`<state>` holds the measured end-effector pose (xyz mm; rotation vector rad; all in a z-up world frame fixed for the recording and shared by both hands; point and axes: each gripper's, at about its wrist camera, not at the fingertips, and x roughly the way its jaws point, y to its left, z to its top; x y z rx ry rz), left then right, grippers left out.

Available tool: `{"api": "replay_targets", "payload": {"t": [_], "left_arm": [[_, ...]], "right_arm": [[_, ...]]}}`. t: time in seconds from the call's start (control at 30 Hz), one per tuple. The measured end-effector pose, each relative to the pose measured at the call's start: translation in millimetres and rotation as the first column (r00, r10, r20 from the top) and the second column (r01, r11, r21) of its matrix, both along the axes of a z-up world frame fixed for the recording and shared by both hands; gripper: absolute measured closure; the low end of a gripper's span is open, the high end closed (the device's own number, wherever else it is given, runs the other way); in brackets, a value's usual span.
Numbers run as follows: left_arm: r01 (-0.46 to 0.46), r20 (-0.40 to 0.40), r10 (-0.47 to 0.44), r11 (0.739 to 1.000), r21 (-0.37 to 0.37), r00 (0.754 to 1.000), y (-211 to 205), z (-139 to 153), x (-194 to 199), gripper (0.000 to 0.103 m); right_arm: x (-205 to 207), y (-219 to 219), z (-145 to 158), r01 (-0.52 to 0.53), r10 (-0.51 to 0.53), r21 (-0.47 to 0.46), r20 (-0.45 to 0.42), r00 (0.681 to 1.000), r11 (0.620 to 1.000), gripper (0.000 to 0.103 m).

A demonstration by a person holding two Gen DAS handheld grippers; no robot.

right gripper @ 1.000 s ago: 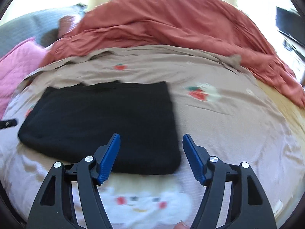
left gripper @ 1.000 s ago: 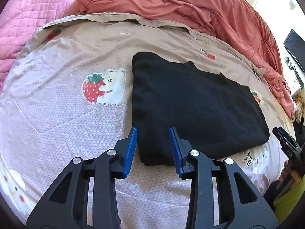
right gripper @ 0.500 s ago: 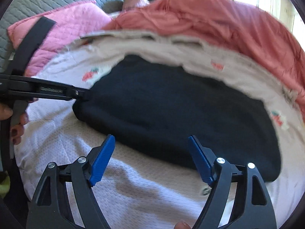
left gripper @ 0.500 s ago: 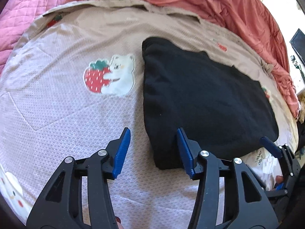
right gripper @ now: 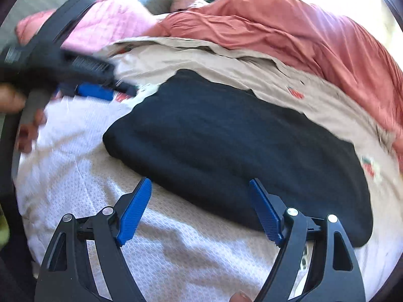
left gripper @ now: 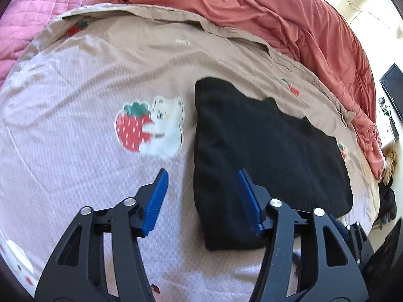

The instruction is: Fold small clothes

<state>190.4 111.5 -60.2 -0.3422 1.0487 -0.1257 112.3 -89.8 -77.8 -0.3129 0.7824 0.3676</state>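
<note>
A black folded garment (left gripper: 264, 151) lies flat on the bed sheet (left gripper: 75, 151). My left gripper (left gripper: 202, 176) hovers over its near left corner. The jaws are opening, the garment's left edge runs between them, and the pads do not press on it. My right gripper (right gripper: 200, 182) stands open over the near long edge of the garment (right gripper: 226, 138), touching nothing. In the right wrist view the left gripper (right gripper: 95, 90) shows blurred at the upper left, held by a hand (right gripper: 15, 100). Part of the right gripper (left gripper: 352, 231) peeks in at the lower right of the left wrist view.
A coral-red duvet (left gripper: 289, 20) is bunched along the far side of the bed. A pink quilted pillow (left gripper: 37, 12) lies at the far left. The sheet carries a strawberry-and-bear print (left gripper: 151, 130) left of the garment. A dark screen (left gripper: 393, 85) stands beyond the right edge.
The left jaws have widened and slid left, so they now straddle the garment's left edge. The right gripper swung from the garment's right corner to its near long edge and rolled.
</note>
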Motion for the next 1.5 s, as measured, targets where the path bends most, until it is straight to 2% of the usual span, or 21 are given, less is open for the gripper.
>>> {"api": "replay_targets", "payload": {"t": [0.2, 0.33, 0.43, 0.6, 0.7, 0.73, 0.77, 0.8, 0.87, 0.93, 1.1, 1.17, 1.3, 1.43, 1.5], "left_arm": [[0.009, 0.011, -0.008, 0.999, -0.048, 1.0, 1.5, 3.3, 23.5, 0.048], [0.016, 0.003, -0.016, 1.0, -0.023, 1.0, -0.6, -1.4, 35.8, 0.047], [0.033, 0.012, -0.033, 0.999, 0.0, 0.999, -4.0, -1.9, 44.0, 0.046], [0.047, 0.016, -0.047, 0.999, 0.015, 0.999, -5.1, -3.7, 51.8, 0.042], [0.04, 0.009, -0.04, 0.999, 0.012, 0.999, -1.3, -6.6, 56.0, 0.042], [0.037, 0.006, -0.037, 0.999, 0.012, 0.999, 0.2, -7.6, 57.7, 0.042], [0.035, 0.004, -0.035, 0.999, 0.012, 0.999, 1.3, -8.3, 58.7, 0.042], [0.032, 0.002, -0.032, 0.999, 0.01, 0.999, 2.5, -9.4, 60.7, 0.042], [0.03, -0.001, -0.03, 1.0, 0.003, 1.0, 4.2, -11.4, 64.4, 0.041], [0.027, -0.01, -0.027, 0.999, -0.021, 1.0, 6.3, -14.7, 67.6, 0.041], [0.038, -0.02, -0.039, 0.998, -0.051, 0.999, 3.3, -22.4, 72.0, 0.039], [0.055, -0.034, -0.059, 0.993, -0.106, 0.998, -0.8, -27.7, 73.0, 0.039], [0.103, -0.069, -0.126, 0.958, -0.269, 0.99, -15.4, -42.0, 72.4, 0.039], [0.141, -0.079, -0.181, 0.924, -0.357, 0.98, -34.7, -48.0, 70.7, 0.042], [0.16, -0.083, -0.2, 0.924, -0.348, 0.976, -46.2, -48.2, 69.8, 0.052]], "right_arm": [[-2.3, 33.3, -14.0, -0.095, 0.099, -0.117, 0.035, 0.994, 0.989, 0.025], [0.0, 56.5, -27.7, -0.156, 0.17, -0.204, 0.053, 0.984, 0.966, 0.025], [0.2, 70.7, -39.7, -0.17, 0.204, -0.295, 0.088, 0.975, 0.94, 0.025], [4.6, 82.6, -43.0, -0.14, 0.193, -0.315, 0.143, 0.971, 0.939, 0.026], [9.4, 86.2, -44.6, -0.123, 0.183, -0.317, 0.167, 0.969, 0.941, 0.037], [10.0, 87.2, -44.2, -0.119, 0.182, -0.32, 0.176, 0.967, 0.94, 0.048], [8.6, 87.3, -42.7, -0.117, 0.184, -0.32, 0.187, 0.965, 0.94, 0.059], [7.7, 87.3, -41.5, -0.119, 0.185, -0.319, 0.188, 0.964, 0.94, 0.064], [7.5, 83.3, -35.3, -0.125, 0.184, -0.282, 0.194, 0.964, 0.951, 0.083], [8.8, 76.3, -27.5, -0.124, 0.169, -0.226, 0.187, 0.968, 0.966, 0.088], [15.3, 59.9, -10.4, -0.116, 0.128, -0.088, 0.147, 0.981, 0.989, 0.093], [16.3, 55.4, -4.5, -0.116, 0.123, -0.056, 0.147, 0.982, 0.992, 0.093], [14.4, 49.2, 3.2, -0.118, 0.121, -0.025, 0.158, 0.98, 0.993, 0.094], [11.2, 43.6, 7.7, -0.119, 0.117, -0.001, 0.168, 0.979, 0.993, 0.095], [9.6, 40.5, 9.0, -0.118, 0.115, 0.013, 0.168, 0.979, 0.993, 0.095]]}}
